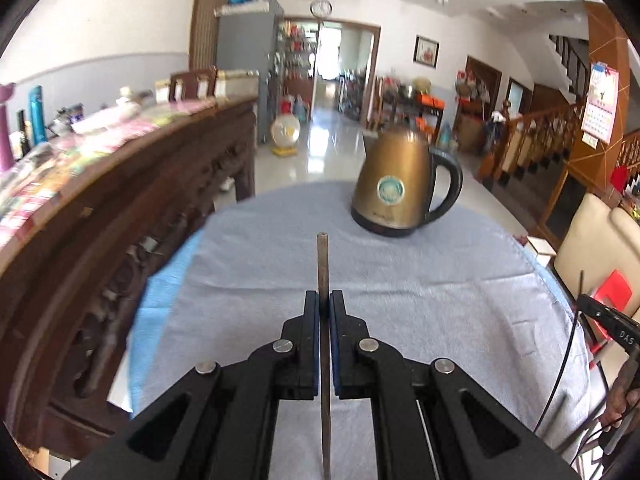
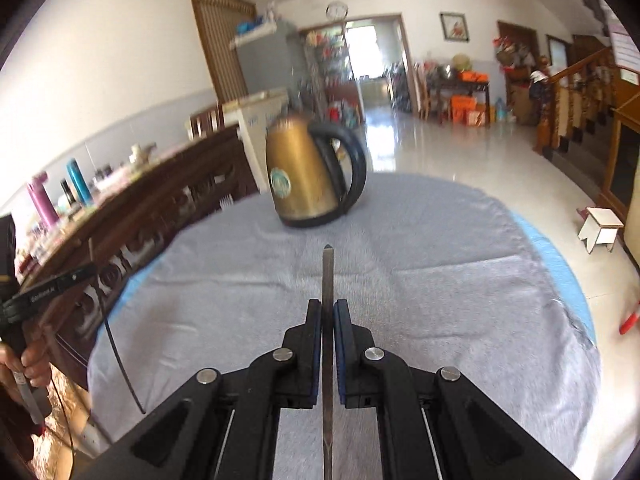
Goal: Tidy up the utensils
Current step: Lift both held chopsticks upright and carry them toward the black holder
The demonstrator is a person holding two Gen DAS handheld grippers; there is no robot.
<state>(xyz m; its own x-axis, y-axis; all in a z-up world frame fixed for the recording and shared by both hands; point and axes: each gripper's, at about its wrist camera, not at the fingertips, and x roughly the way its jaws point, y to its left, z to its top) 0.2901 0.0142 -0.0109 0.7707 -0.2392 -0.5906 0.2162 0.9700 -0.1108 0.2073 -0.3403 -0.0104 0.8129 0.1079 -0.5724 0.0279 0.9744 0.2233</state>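
Note:
My left gripper is shut on a thin dark metal chopstick that sticks forward past the fingertips, held above the grey cloth on the table. My right gripper is shut on a second chopstick, which points the same way above the cloth. A brass-coloured electric kettle with a black handle stands at the far side of the table, also visible as the kettle in the right wrist view. Each view catches the other gripper at its edge, the right one and the left one.
A carved dark wooden sideboard with bottles and packets on top runs along the table's left side. A cream chair stands to the right. A small white stool and a red object are on the tiled floor.

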